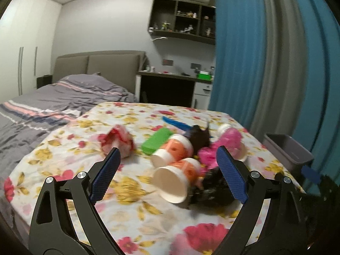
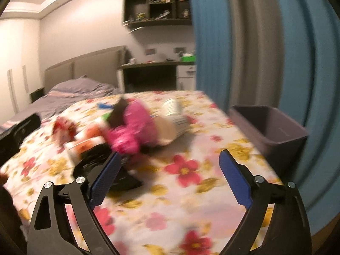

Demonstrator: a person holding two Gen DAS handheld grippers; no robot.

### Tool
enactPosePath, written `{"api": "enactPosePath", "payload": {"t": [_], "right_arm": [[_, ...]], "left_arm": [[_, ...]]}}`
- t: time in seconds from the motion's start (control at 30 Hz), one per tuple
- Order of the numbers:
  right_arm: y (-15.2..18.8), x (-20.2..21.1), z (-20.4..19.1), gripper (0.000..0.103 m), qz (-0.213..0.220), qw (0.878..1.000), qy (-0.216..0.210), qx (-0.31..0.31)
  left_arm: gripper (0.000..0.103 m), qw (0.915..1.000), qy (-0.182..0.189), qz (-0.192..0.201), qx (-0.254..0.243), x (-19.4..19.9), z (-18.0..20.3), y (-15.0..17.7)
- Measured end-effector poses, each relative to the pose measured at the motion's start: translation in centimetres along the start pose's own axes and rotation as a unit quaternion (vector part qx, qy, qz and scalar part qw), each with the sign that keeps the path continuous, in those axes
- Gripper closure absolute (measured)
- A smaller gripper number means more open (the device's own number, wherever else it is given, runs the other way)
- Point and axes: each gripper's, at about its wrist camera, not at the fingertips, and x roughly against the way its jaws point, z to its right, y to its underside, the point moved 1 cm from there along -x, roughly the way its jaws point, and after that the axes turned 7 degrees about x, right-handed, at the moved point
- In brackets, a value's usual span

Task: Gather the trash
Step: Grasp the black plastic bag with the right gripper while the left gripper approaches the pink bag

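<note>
Trash lies in a heap on a floral-covered table [image 1: 136, 212]. In the left wrist view I see two orange and white paper cups [image 1: 178, 180] on their sides, a green box [image 1: 156, 141], a crumpled red and white wrapper [image 1: 118, 141], a pink bag [image 1: 225, 146], a black bag [image 1: 214, 187] and a blue strip [image 1: 176, 124]. My left gripper [image 1: 167, 155] is open and empty just before the cups. My right gripper [image 2: 170, 159] is open and empty above the cloth, right of the black bag [image 2: 102, 161] and pink bag [image 2: 131, 131]. A striped cup [image 2: 174, 114] lies behind.
A grey plastic bin [image 2: 274, 125] stands at the table's right edge, also in the left wrist view [image 1: 291, 148]. Blue and grey curtains [image 1: 265, 53] hang behind it. A bed [image 1: 53, 102] lies to the left, a desk [image 1: 174, 78] at the back wall.
</note>
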Motion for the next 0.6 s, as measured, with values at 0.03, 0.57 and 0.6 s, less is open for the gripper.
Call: {"api": "enactPosePath", "payload": {"t": [0.03, 0.57, 0.6], "right_arm": [[0.1, -0.3, -0.6, 0.018, -0.004, 1.0, -0.012, 0.004], [1.4, -6.6, -7.1, 0.042, -0.104, 0.988, -0.111, 0.035], [1.5, -6.8, -7.0, 0.049, -0.108, 0.987, -0.113, 0.035]], "left_arm": [[0.013, 1.0, -0.003, 0.0, 0.003, 0.0, -0.4, 0.0], [0.013, 0.9999, 0.001, -0.008, 0.009, -0.3, -2.6, 0.5], [0.013, 0.9999, 0.003, -0.008, 0.009, -0.4, -2.6, 0.5]]}}
